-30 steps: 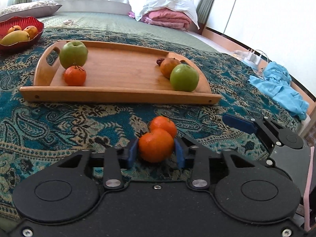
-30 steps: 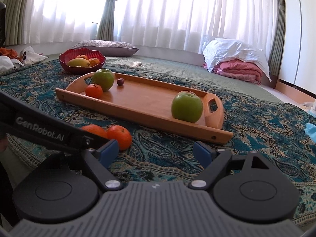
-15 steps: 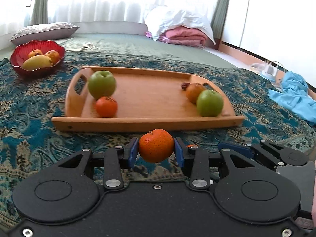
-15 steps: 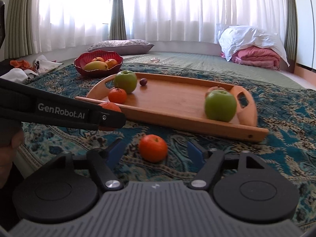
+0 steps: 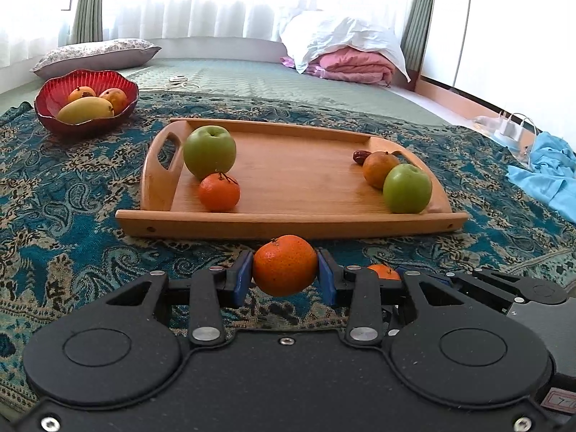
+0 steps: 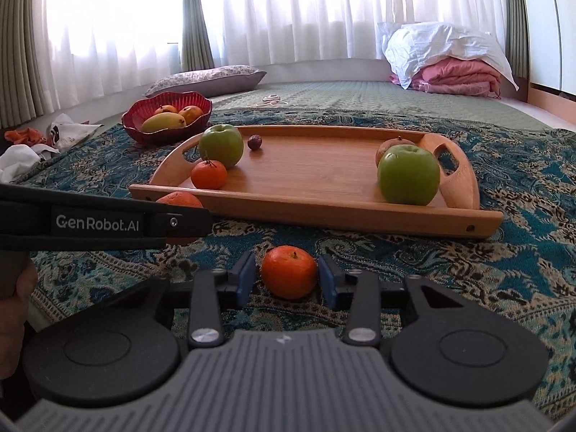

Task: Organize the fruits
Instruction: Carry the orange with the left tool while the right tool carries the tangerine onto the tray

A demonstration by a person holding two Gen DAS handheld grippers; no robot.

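Left tongs (image 5: 284, 274) clamp a tangerine (image 5: 284, 265); right tongs (image 6: 287, 278) straddle another (image 6: 289, 271).

A tangerine (image 5: 284, 265) sits between the left gripper (image 5: 284, 277) fingers, just before the tray (image 5: 288, 221). On the tray, an apple (image 5: 209, 150) and a small tangerine (image 5: 219, 192) lie to the left, another apple (image 5: 407, 188) to the right. A bowl (image 5: 54, 122) stands far left, beyond. A second tangerine (image 6: 289, 272) lies on the cloth (image 6: 504, 270) between the right gripper (image 6: 288, 279) fingers.

Patterned blanket (image 6: 414, 252); wooden tray (image 6: 324, 212); red bowl (image 6: 144, 133)
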